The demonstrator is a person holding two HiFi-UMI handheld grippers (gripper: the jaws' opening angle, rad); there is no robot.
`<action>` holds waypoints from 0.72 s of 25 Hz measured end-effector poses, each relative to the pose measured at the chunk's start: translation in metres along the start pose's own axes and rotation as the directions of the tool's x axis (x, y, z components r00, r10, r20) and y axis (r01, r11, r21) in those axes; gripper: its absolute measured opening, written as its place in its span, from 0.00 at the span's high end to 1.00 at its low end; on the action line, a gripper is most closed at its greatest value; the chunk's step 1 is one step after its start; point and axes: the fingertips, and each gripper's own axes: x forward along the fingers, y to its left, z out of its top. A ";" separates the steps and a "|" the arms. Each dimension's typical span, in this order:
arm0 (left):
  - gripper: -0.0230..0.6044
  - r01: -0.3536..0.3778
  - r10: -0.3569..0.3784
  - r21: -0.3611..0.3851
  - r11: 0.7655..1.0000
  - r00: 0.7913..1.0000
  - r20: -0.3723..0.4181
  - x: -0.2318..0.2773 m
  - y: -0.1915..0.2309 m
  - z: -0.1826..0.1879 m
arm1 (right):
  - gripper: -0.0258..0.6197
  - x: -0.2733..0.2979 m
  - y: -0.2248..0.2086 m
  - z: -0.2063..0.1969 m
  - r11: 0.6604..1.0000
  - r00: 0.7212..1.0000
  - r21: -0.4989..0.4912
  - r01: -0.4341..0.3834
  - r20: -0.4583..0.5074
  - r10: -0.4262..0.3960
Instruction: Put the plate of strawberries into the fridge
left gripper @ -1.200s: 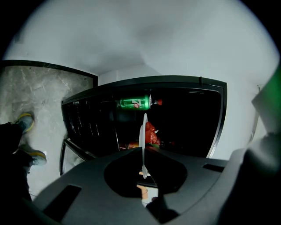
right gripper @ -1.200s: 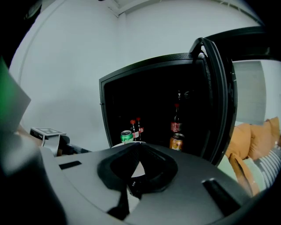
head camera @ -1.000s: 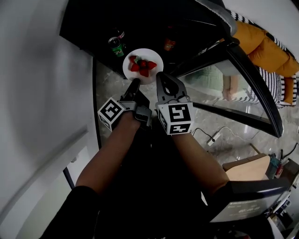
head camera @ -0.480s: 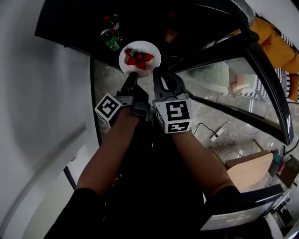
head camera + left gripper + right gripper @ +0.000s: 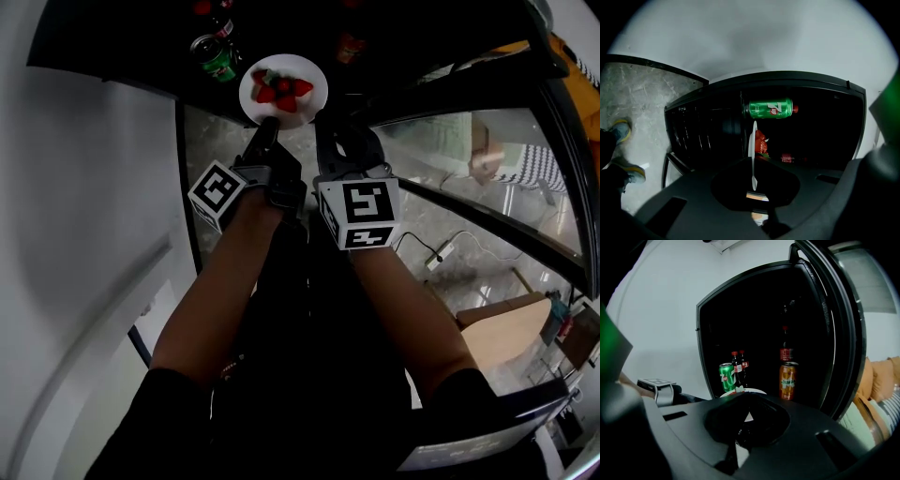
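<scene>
Head view: left gripper (image 5: 269,127) and right gripper (image 5: 330,122) clamp the near rim of the plate (image 5: 305,80) of strawberries (image 5: 281,92) at 12 o'clock, at the fridge (image 5: 112,47) mouth. Left gripper view: plate edge-on between shut jaws, green can (image 5: 770,108) beyond. Right gripper view: jaws pinch the rim; best kept level, clear of the can. Plate sits farther in than half a second ago.

Matt black plastic on the left tool (image 5: 268,124), smooth glossy white plate (image 5: 315,97) in its jaws, shiny metal can (image 5: 212,57) ahead, polished marbled floor (image 5: 210,150) below.
</scene>
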 end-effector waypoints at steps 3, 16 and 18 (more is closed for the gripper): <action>0.93 -0.001 0.001 0.006 1.000 1.000 -0.002 0.006 0.005 0.002 | 0.95 0.008 -0.002 -0.003 1.000 1.000 0.002 0.004 0.000 -0.004; 0.93 0.010 -0.010 0.027 1.000 1.000 0.004 0.027 0.007 0.009 | 0.95 0.028 -0.008 -0.008 1.000 1.000 0.023 0.015 -0.005 -0.014; 0.93 0.008 -0.008 0.025 1.000 1.000 0.005 0.032 0.007 0.010 | 0.95 0.032 -0.011 -0.009 1.000 1.000 0.027 0.015 -0.008 -0.014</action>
